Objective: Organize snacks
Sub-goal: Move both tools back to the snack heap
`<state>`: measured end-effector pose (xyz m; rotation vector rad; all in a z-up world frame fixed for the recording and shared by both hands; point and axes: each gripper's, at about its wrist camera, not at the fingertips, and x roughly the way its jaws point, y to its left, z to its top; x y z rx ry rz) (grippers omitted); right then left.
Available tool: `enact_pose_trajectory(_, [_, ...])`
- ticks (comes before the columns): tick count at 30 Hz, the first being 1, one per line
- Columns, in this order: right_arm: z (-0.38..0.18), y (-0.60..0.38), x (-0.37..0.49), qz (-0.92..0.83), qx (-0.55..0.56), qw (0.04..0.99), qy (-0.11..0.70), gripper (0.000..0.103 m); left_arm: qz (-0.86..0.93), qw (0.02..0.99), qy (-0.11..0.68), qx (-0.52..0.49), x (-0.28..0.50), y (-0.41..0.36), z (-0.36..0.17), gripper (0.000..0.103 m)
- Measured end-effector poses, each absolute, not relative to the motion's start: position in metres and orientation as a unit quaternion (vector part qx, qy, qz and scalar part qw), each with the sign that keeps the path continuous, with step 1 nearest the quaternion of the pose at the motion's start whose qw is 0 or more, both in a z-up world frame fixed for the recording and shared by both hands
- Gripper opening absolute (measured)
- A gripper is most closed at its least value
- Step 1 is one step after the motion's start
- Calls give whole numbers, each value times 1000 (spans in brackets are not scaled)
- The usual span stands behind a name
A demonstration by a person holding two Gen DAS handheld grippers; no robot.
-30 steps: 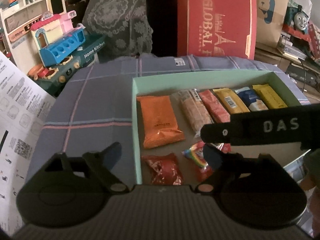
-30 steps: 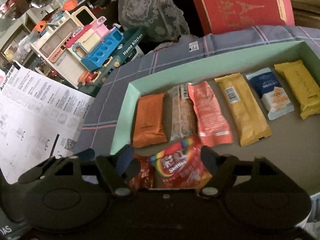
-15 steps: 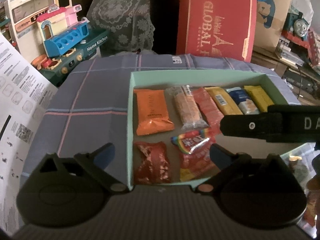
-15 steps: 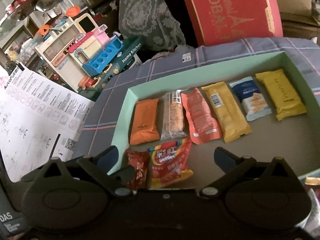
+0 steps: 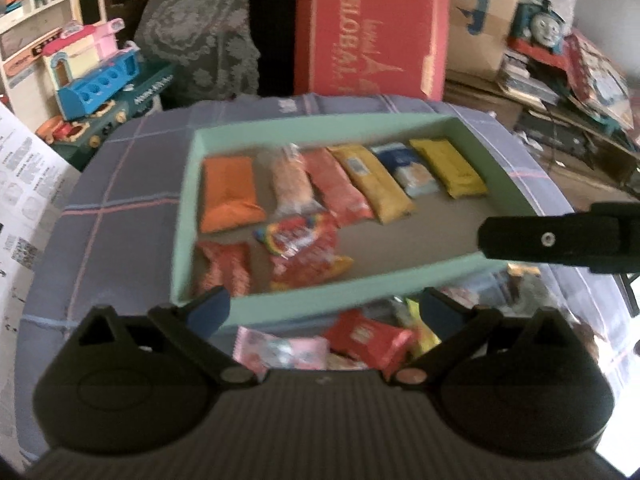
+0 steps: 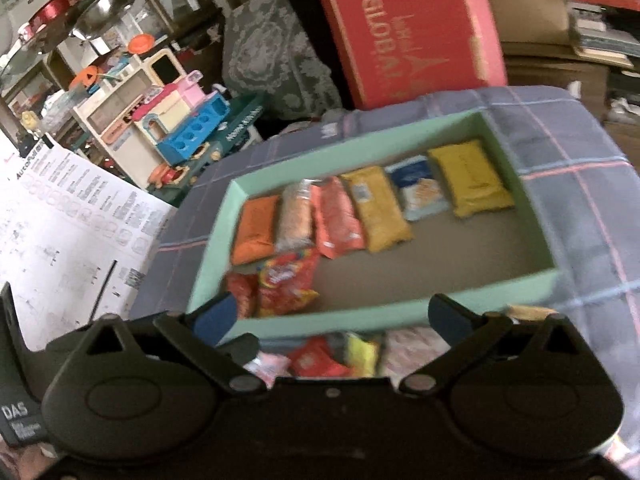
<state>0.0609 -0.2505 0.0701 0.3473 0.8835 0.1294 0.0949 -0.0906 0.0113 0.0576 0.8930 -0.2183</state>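
Note:
A mint-green box on the plaid cloth holds a back row of several snack packs, from an orange pack to a yellow one. In front of that row lie a Skittles bag and a small red pack. My left gripper hangs open and empty over the box's near wall. My right gripper is likewise open and empty above the near wall. Loose snacks lie on the cloth before the box: a pink pack, a red pack and a yellow one.
A white printed sheet lies at the left. A toy kitchen, a red "GLOBAL" carton and a toy train on stacked clutter stand behind the table. The right gripper's black body crosses the left wrist view.
Both grippers have drawn back and up from the box and their jaws have widened. The Skittles bag, earlier between the right fingers, now lies free in the box. Loose snacks have come into view.

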Motion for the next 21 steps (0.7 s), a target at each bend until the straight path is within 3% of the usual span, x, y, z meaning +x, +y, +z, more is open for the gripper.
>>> enact_pose_trajectory(15, [24, -348, 4, -13, 227, 869, 439, 103, -159, 861, 481, 49, 75, -152, -37, 103])
enact_pose_trajectory(19, [12, -357, -3, -22, 238, 870, 432, 103, -172, 857, 484, 48, 79, -160, -44, 91])
enact_pose_trajectory(21, [8, -355, -4, -29, 229, 876, 425, 98, -183, 851, 489, 49, 82, -166, -49, 77])
